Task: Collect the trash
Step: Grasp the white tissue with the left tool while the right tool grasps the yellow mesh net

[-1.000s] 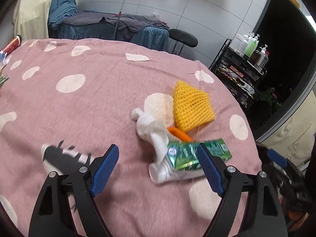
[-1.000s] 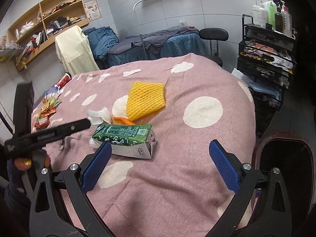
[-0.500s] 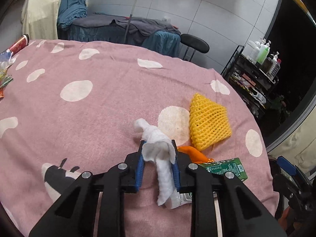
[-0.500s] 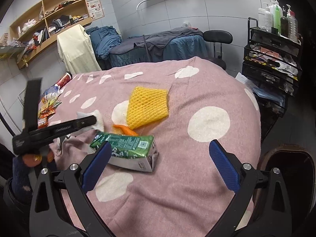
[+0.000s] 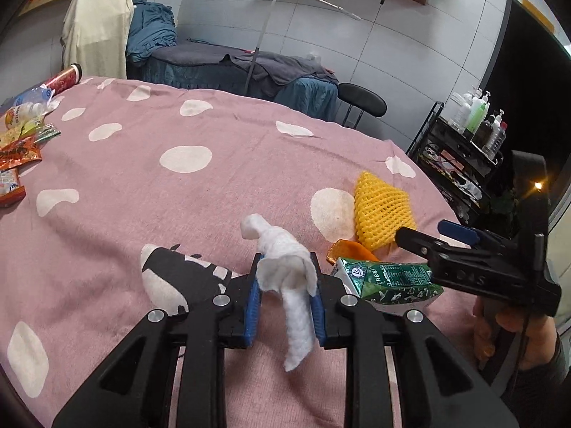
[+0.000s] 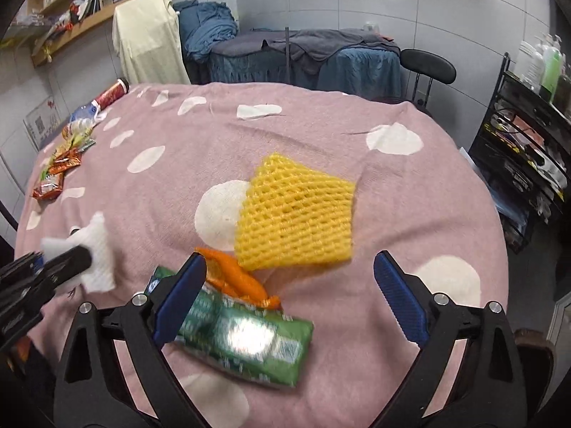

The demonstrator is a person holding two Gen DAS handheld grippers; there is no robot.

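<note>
My left gripper (image 5: 285,271) is shut on a crumpled white tissue (image 5: 285,260), lifted a little off the pink spotted cloth (image 5: 178,207). That tissue (image 6: 98,256) also shows at the left of the right wrist view. My right gripper (image 6: 289,278) stands open above a green drink carton (image 6: 246,342) and an orange peel (image 6: 235,274); the carton lies between its blue pads, untouched. A yellow foam fruit net (image 6: 296,217) lies just beyond. In the left wrist view the carton (image 5: 389,280), the peel (image 5: 348,249) and the net (image 5: 382,210) lie to the right.
Snack wrappers (image 6: 57,171) and a red can (image 6: 110,94) lie at the table's far left edge. A black stool (image 6: 426,66), a massage bed (image 6: 303,53) and a rack of bottles (image 6: 528,114) stand behind. A dark bin (image 6: 535,356) sits low at the right.
My left gripper closed on the white tissue and lifted it off the cloth. My right gripper moved forward over the green carton and orange peel, still open.
</note>
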